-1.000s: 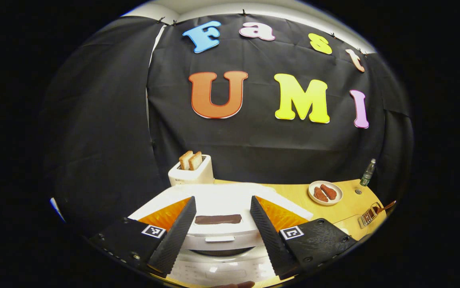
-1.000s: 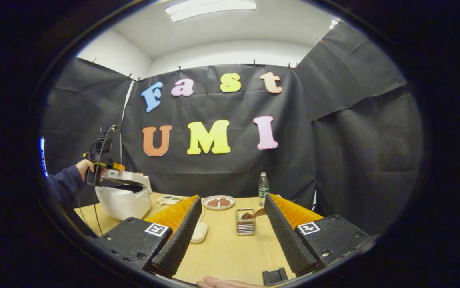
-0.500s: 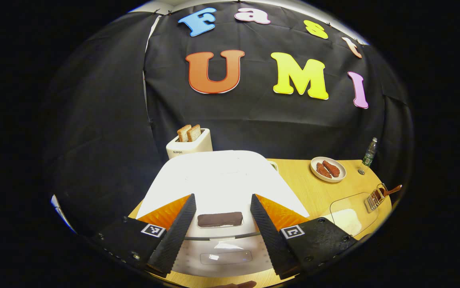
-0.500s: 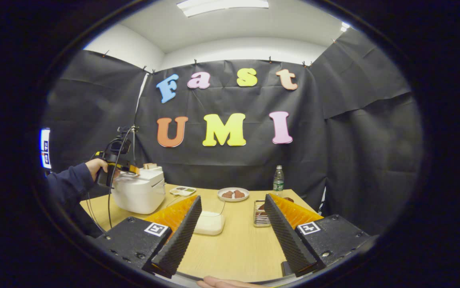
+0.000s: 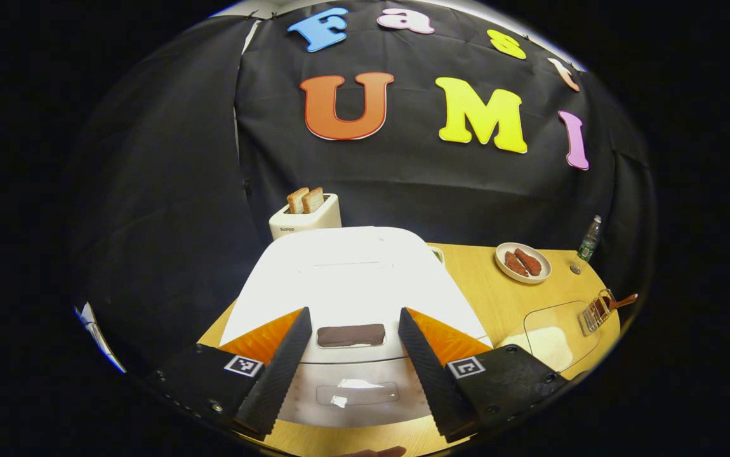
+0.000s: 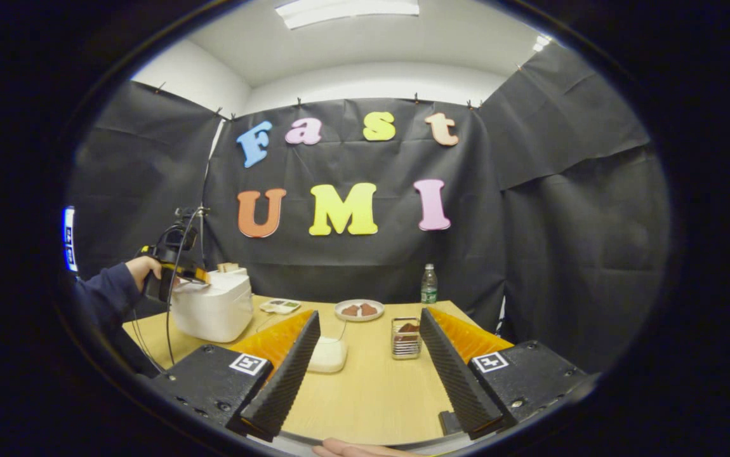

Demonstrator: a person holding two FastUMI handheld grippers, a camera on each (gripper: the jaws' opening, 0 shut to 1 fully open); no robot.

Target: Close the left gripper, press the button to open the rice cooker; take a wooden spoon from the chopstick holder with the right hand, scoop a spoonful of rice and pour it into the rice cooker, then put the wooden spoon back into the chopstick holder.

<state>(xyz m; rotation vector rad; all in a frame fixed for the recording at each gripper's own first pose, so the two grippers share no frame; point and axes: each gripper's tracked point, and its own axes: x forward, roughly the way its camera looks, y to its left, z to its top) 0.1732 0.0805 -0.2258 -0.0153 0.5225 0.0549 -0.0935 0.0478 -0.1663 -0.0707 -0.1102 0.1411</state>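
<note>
A: Left gripper view first. What's different from a second ago?

B: The cooker [image 5: 352, 273] lid. It stood ajar then, with a dark gap under its front edge; now it lies flat and shut. The left gripper [image 5: 353, 312] hangs over the lid's front, jaws wide apart, with the dark button [image 5: 350, 335] between them and not touched.

A: So what does that mean for the task?

B: I'd say the opening step is all still to do: close the jaws, then press. No rice can go in until then.

A: And the spoon?

B: Far right on the counter [image 5: 485, 298], handle sticking out of the holder [image 5: 595, 312], with the clear rice dish [image 5: 558, 336] just beside it.

A: Right gripper view?

B: The right gripper [image 6: 370, 313] is low over the counter, jaws open and empty, the holder between them but well ahead. The spoon [image 6: 408, 328] sits in it, untouched.

A: What does this view add?

B: The cooker from the side, lid seated, and the hand [image 6: 148, 270] holding the left gripper at its top. The left view gives the button up close, which is too small to make out from here.
</note>
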